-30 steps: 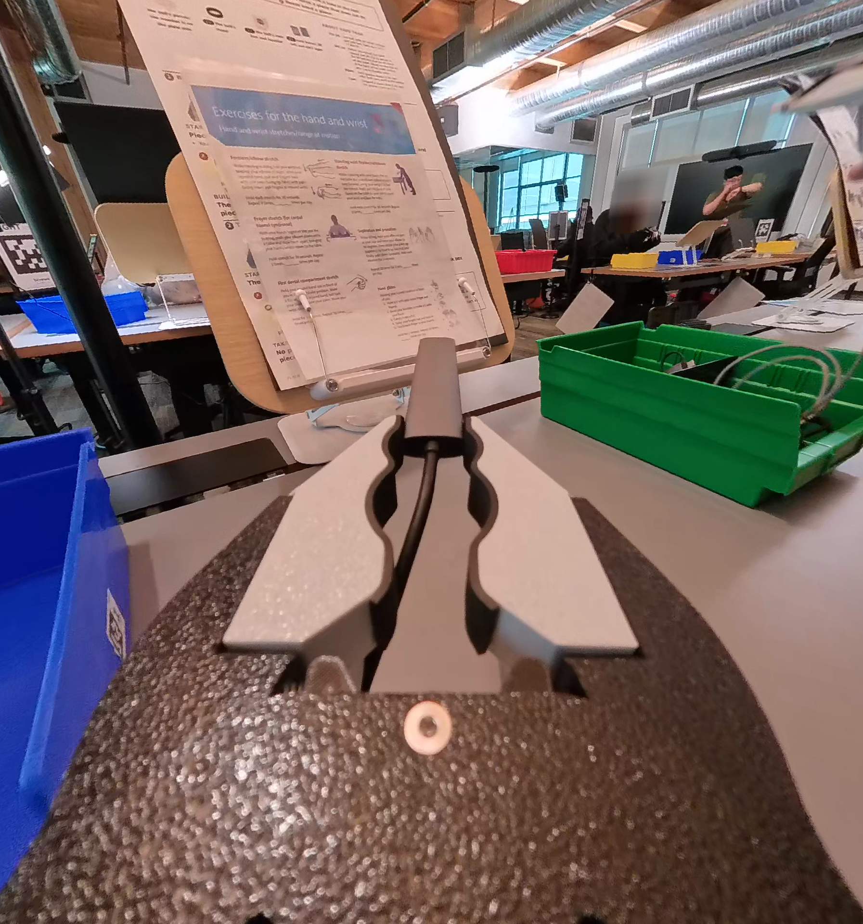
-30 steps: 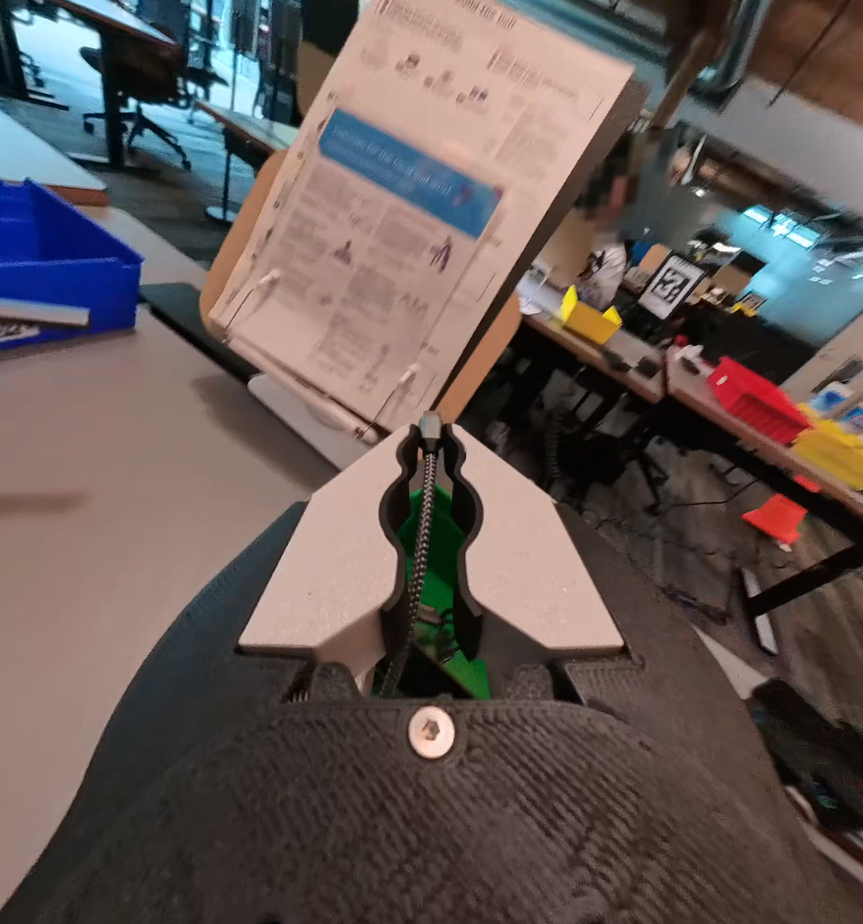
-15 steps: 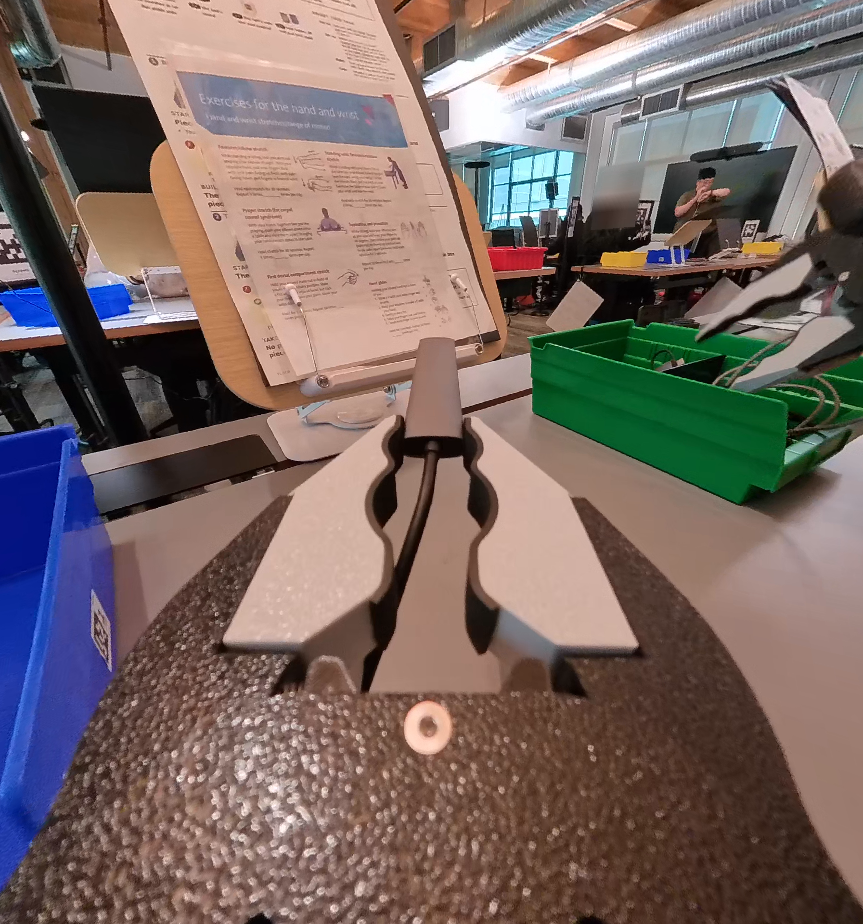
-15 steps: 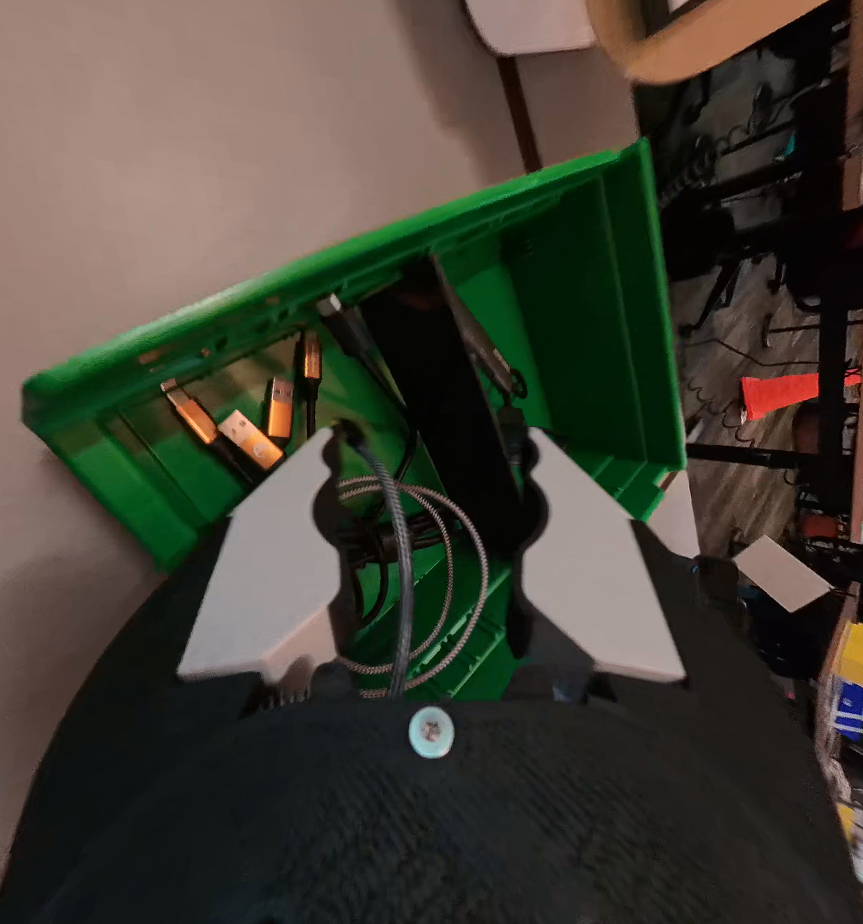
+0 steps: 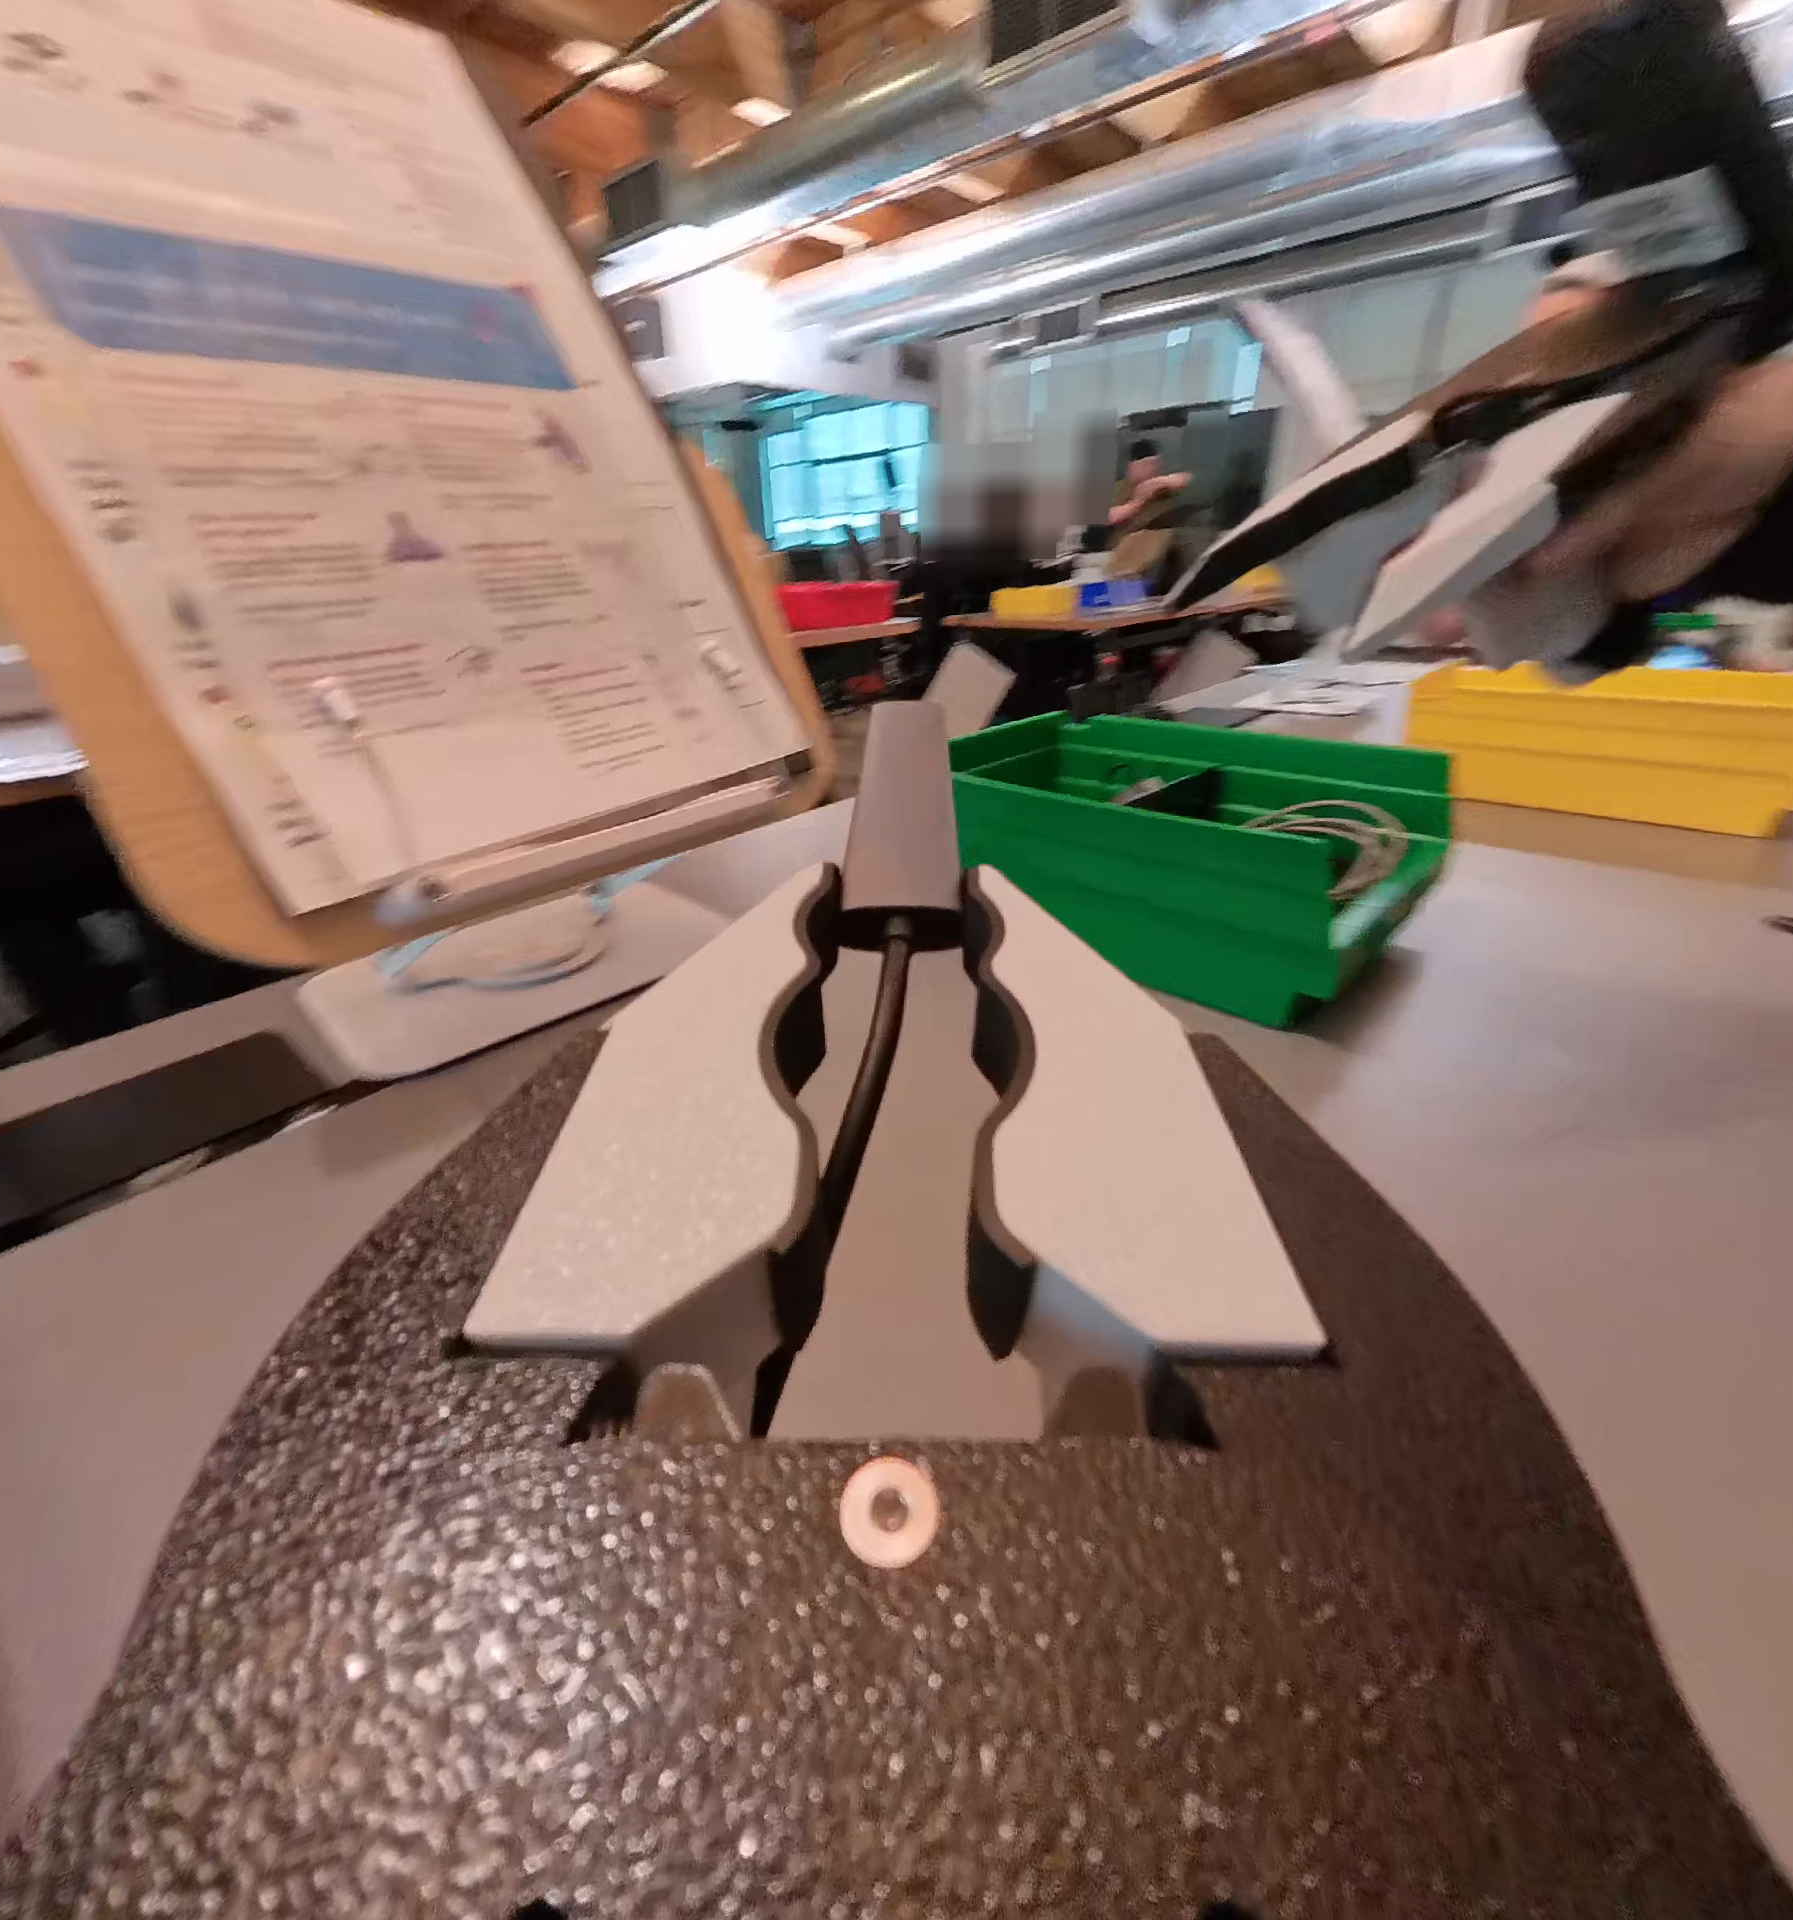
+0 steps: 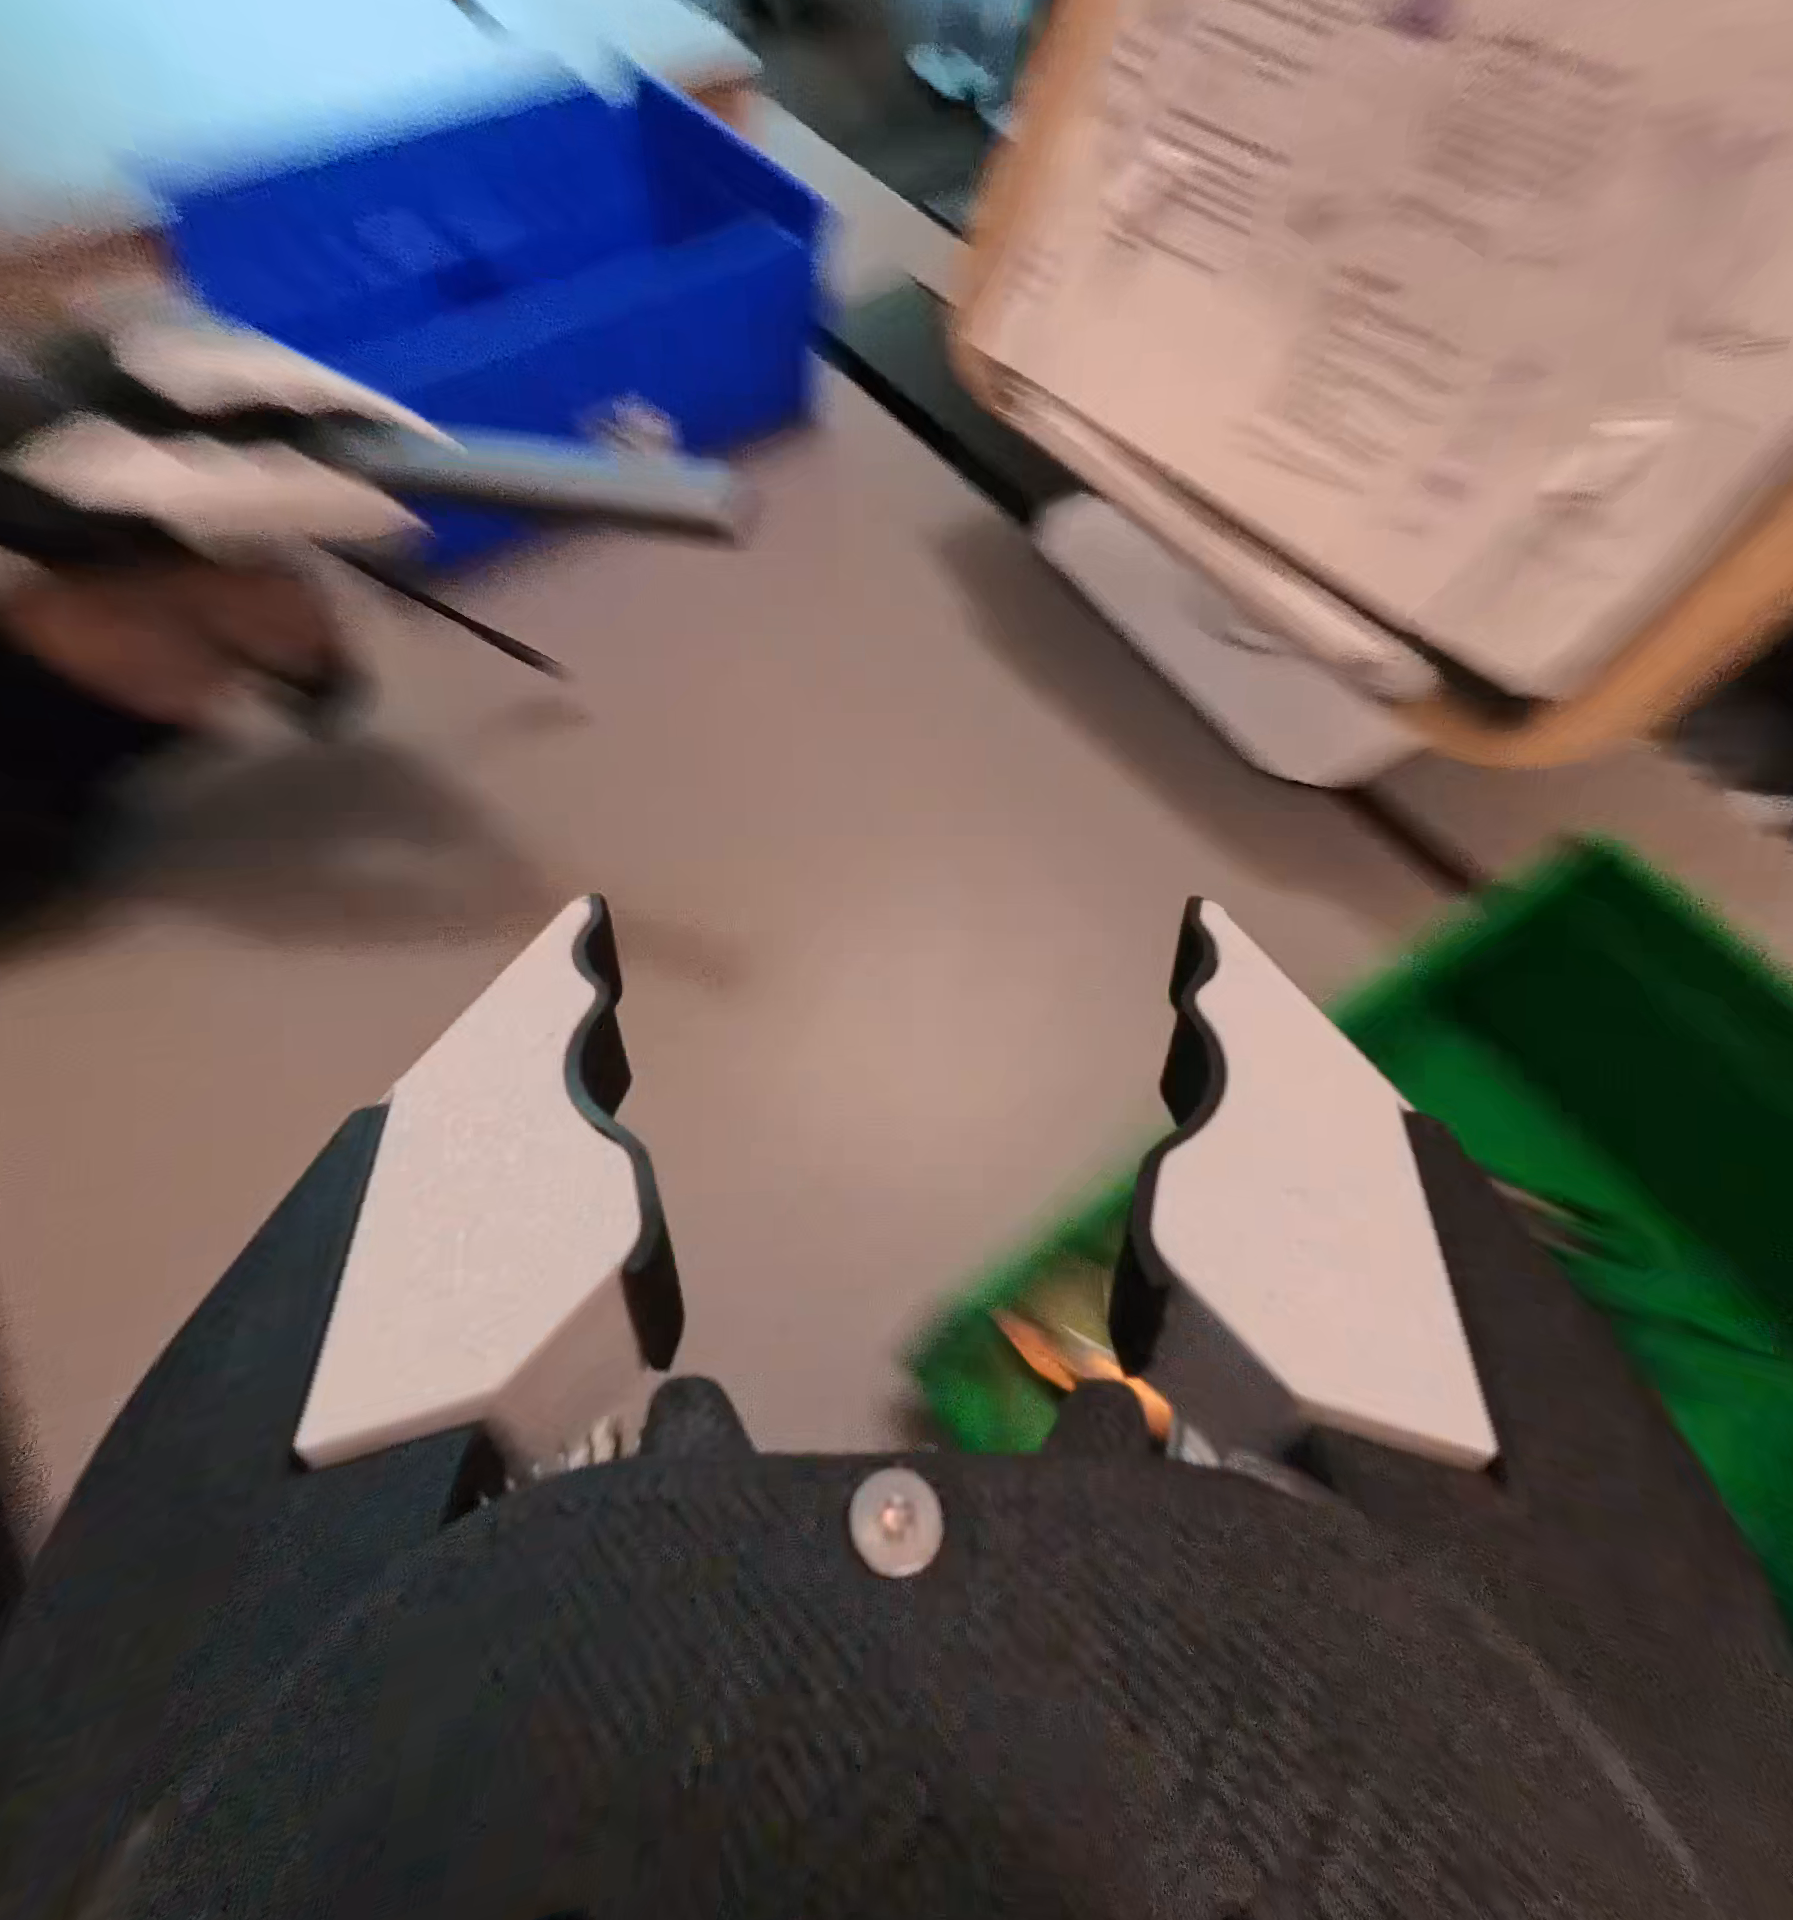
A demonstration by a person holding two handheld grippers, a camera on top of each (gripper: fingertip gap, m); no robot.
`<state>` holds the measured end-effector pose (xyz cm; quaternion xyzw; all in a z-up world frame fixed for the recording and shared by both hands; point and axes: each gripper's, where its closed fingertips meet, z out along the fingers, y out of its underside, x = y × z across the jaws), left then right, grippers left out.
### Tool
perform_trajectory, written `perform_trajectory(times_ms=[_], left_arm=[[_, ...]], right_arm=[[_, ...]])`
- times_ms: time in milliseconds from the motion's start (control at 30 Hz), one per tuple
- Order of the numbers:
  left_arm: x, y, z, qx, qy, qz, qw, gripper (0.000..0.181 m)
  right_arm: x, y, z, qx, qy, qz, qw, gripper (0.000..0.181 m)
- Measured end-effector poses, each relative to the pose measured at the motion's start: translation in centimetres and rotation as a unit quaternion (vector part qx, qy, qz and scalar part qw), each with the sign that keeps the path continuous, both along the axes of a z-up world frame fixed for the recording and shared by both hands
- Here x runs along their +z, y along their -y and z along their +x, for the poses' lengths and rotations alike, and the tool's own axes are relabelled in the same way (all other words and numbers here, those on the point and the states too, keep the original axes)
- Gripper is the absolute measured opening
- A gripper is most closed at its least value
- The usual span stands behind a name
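My left gripper [image 5: 897, 899] is shut on a dark grey slim adapter [image 5: 897, 800]. The adapter sticks out forward past the fingertips, and its black cable [image 5: 861, 1091] runs back between the fingers. It is held above the grey table [image 5: 1494, 1143]. My right gripper [image 6: 897, 930] is wide open and empty, above the table beside the green bin [image 6: 1619, 1122]. It also shows in the left wrist view [image 5: 1318, 582], open, above the green bin [image 5: 1162, 852]. The left gripper with the adapter shows blurred in the right wrist view [image 6: 435, 468]. A braided cable [image 5: 1339, 831] lies coiled in the green bin.
A paper sheet on a wooden stand [image 5: 352, 520] rises behind the table's middle. A blue bin [image 6: 497, 270] is at the left and a yellow bin [image 5: 1619, 738] at the far right. People sit at desks far behind.
My right gripper opened and let the braided cable go into the green bin, then lifted and swung left. My left gripper kept its hold on the adapter and turned a little right.
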<state>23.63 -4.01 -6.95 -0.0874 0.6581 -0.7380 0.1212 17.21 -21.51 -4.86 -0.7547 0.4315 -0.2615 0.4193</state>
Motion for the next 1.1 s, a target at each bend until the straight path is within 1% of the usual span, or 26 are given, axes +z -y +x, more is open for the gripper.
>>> perform_trajectory(times_ms=[33, 67, 133, 167, 200, 267, 300, 333, 367, 467, 567, 600, 633, 667, 767, 800, 833, 900, 933, 1000, 1033, 1067, 1100], left_arm=[[0.3, 0.4, -1.1, -0.033, 0.009, -0.007, 0.999, 0.021], [0.7, 0.6, -2.2, -0.065, 0.023, -0.018, 0.997, 0.021], [1.7, 0.7, -4.8, -0.125, 0.069, -0.040, 0.989, 0.021], [1.9, 0.7, -5.9, -0.151, 0.093, -0.047, 0.983, 0.020], [2.0, 0.8, -6.7, -0.164, 0.113, -0.049, 0.979, 0.021], [1.5, 1.1, -8.0, -0.191, 0.157, -0.035, 0.968, 0.020], [1.2, 1.3, -8.7, -0.203, 0.176, -0.024, 0.963, 0.021], [0.9, 1.5, -9.2, -0.209, 0.194, -0.015, 0.958, 0.021], [0.5, 1.6, -9.7, -0.219, 0.210, -0.005, 0.953, 0.021], [-0.4, 2.0, -11.3, -0.253, 0.232, 0.018, 0.939, 0.021], [-1.2, 2.4, -11.8, -0.264, 0.244, 0.039, 0.932, 0.021], [-1.4, 2.4, -12.1, -0.269, 0.247, 0.044, 0.930, 0.021], [-1.6, 2.5, -12.3, -0.276, 0.248, 0.048, 0.927, 0.021], [-1.6, 2.5, -12.5, -0.279, 0.249, 0.046, 0.926, 0.021], [-2.1, 2.8, -12.5, -0.276, 0.250, 0.056, 0.926, 0.021], [-2.1, 2.9, -12.3, -0.269, 0.243, 0.054, 0.930, 0.025], [-1.9, 3.0, -11.8, -0.252, 0.236, 0.045, 0.937, 0.038], [-0.6, 2.9, -10.8, -0.210, 0.228, 0.010, 0.951, 0.073], [0.3, 2.6, -10.0, -0.181, 0.224, -0.014, 0.957, 0.081], [1.3, 2.2, -8.7, -0.136, 0.221, -0.038, 0.965, 0.087], [1.4, 2.2, -7.9, -0.114, 0.218, -0.036, 0.969, 0.087], [1.3, 2.2, -6.9, -0.084, 0.215, -0.026, 0.973, 0.087], [1.0, 2.3, -6.0, -0.060, 0.214, -0.010, 0.975, 0.087]], right_arm=[[-0.1, -3.3, -0.4, 0.033, -0.011, 0.080, 0.996, 0.107], [-0.5, -5.9, -0.8, 0.056, -0.033, 0.155, 0.986, 0.105], [-1.6, -10.0, -1.6, 0.095, -0.094, 0.276, 0.952, 0.105], [-1.9, -11.6, -2.0, 0.116, -0.122, 0.330, 0.929, 0.104], [-1.9, -12.9, -2.5, 0.138, -0.147, 0.385, 0.901, 0.103], [-0.9, -14.7, -3.6, 0.185, -0.181, 0.480, 0.838, 0.088], [-0.6, -15.0, -3.8, 0.193, -0.186, 0.506, 0.819, 0.078], [-0.7, -15.0, -3.8, 0.191, -0.191, 0.520, 0.810, 0.078], [-1.0, -14.9, -3.8, 0.188, -0.197, 0.522, 0.809, 0.078], [-2.5, -14.5, -4.8, 0.192, -0.230, 0.494, 0.817, 0.070], [-3.3, -14.9, -6.6, 0.215, -0.267, 0.482, 0.806, 0.045], [-3.5, -15.1, -6.9, 0.219, -0.272, 0.481, 0.804, 0.034], [-3.7, -15.1, -7.0, 0.218, -0.271, 0.479, 0.806, 0.017], [-4.1, -15.1, -6.8, 0.212, -0.266, 0.470, 0.814, 0.007], [-4.5, -14.8, -6.8, 0.228, -0.240, 0.444, 0.833, 0.008], [-4.5, -14.7, -6.8, 0.228, -0.238, 0.438, 0.836, 0.008], [-4.5, -14.5, -6.8, 0.227, -0.233, 0.427, 0.844, 0.008], [-4.1, -13.4, -6.2, 0.212, -0.204, 0.388, 0.873, 0.008], [-3.4, -12.2, -5.6, 0.196, -0.184, 0.368, 0.890, 0.008], [-1.5, -8.7, -3.9, 0.141, -0.131, 0.314, 0.930, 0.008], [-0.7, -6.3, -2.9, 0.102, -0.106, 0.271, 0.951, 0.007], [-0.1, -3.4, -1.8, 0.047, -0.083, 0.208, 0.973, 0.008], [0.3, 0.2, -0.8, -0.021, -0.066, 0.131, 0.989, 0.008]])
